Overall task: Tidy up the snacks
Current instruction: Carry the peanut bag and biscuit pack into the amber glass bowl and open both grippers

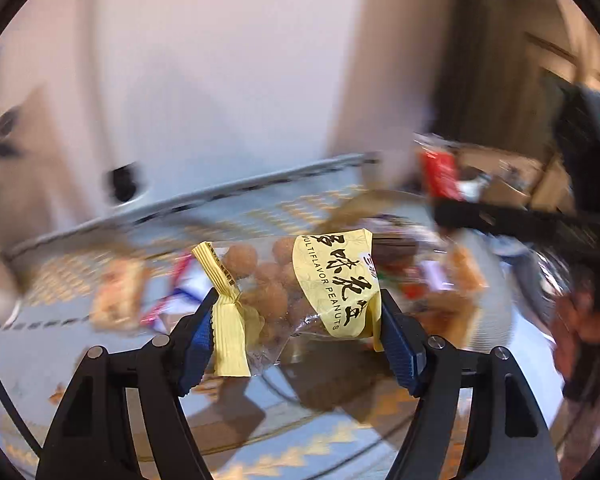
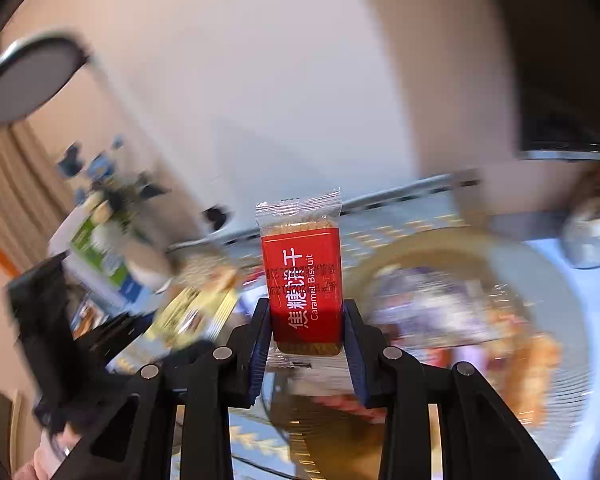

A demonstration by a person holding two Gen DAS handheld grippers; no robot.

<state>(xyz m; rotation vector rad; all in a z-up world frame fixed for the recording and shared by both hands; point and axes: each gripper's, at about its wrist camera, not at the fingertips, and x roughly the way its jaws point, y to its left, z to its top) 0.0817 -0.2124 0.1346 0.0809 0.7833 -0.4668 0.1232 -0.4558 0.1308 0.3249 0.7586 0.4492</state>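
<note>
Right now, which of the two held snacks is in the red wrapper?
The caramel biscuit, clamped upright in the right gripper. The left gripper holds the peanut packet, which is clear with yellow ends.

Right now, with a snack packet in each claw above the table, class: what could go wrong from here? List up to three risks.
1. The left claw pinches the peanut packet by its crinkled wrapper ends, so the slippery film may slide out.
2. The right claw grips only the lower part of the biscuit packet; a harder squeeze could crack the biscuit.
3. Both views are blurred, which suggests fast motion; either packet might drop among the snacks on the glass plate.
</note>
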